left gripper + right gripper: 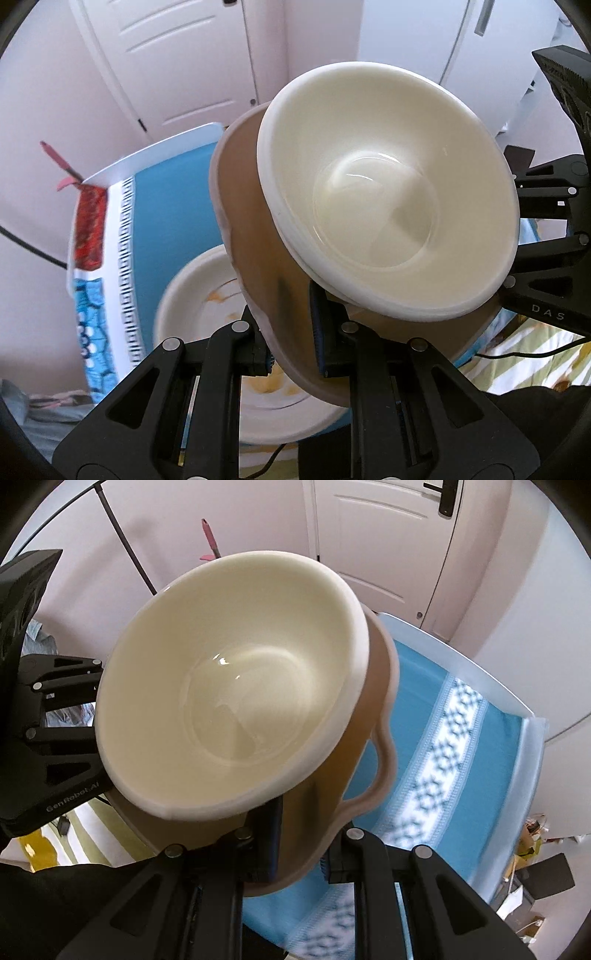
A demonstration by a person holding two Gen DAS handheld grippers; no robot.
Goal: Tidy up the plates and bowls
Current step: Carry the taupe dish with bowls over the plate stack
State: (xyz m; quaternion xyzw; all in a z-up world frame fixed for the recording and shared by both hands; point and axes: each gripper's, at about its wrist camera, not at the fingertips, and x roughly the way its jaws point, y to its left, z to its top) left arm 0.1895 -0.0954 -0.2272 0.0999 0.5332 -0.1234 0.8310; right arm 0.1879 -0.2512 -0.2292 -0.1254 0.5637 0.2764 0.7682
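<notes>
While both tools carry it: step = two-handed lift of the tan tray (258,258) with the stack of cream bowls (388,192) on it, clear of the worktop (166,206).
Left side, stained plate (207,306): lies on the blue cloth below the tray, apart from it; looks like the next piece to sort.
Left tool (291,350): jaws narrow, clamped on the tray's near rim, one pad under, one over.
Bowls: nested, mouths up but tipped; in the left wrist view the stack leans toward the tray's rim, so it could slide.
Tray axis: long axis runs tool to tool; wavy handle edge (384,760) faces the worktop side.
Right tool (299,853): jaws narrow too, pinching the opposite rim of the tray.
Doing it well: keep both hands at one height, level the tray before travelling, move slowly, no twist between the two grips.
Risk: rim pinches are shallow; a jerk could shift the stack.
</notes>
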